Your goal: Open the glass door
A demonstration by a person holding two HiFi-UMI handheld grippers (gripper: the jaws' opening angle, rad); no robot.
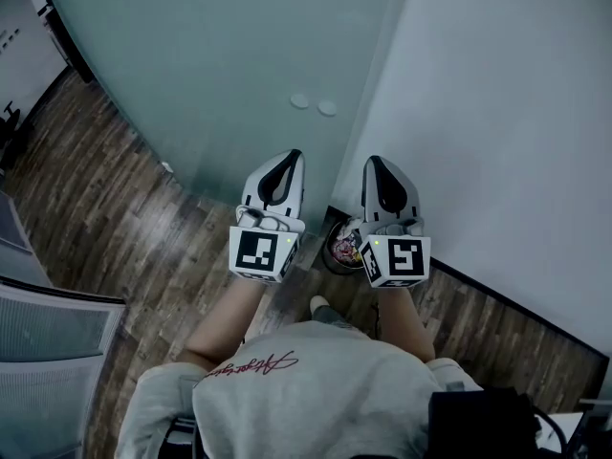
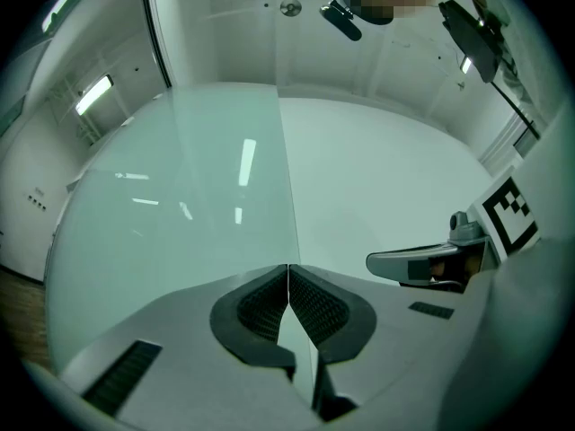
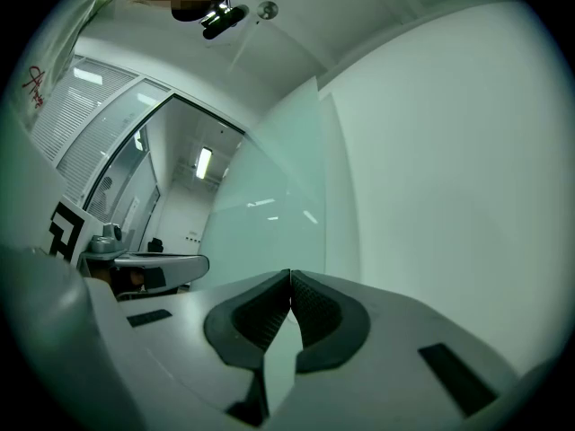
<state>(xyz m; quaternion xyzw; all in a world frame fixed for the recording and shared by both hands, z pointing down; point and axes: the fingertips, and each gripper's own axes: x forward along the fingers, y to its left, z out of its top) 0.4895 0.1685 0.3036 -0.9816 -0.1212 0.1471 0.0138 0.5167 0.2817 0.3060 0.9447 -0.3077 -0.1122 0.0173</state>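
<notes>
You stand on a dark wood-plank floor point(image 1: 96, 199); a plain white wall point(image 1: 516, 103) rises at your right, black skirting point(image 1: 516, 306) along its foot.

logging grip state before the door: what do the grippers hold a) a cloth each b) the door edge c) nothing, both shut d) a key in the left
c: the left gripper and the right gripper each show their jaws pressed together with nothing between them.

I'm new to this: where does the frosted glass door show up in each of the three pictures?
Head view: glass door fills the upper left and middle.
Left gripper view: the left half.
Right gripper view: the middle.
Shared landmark: the white wall beside its right edge.
</notes>
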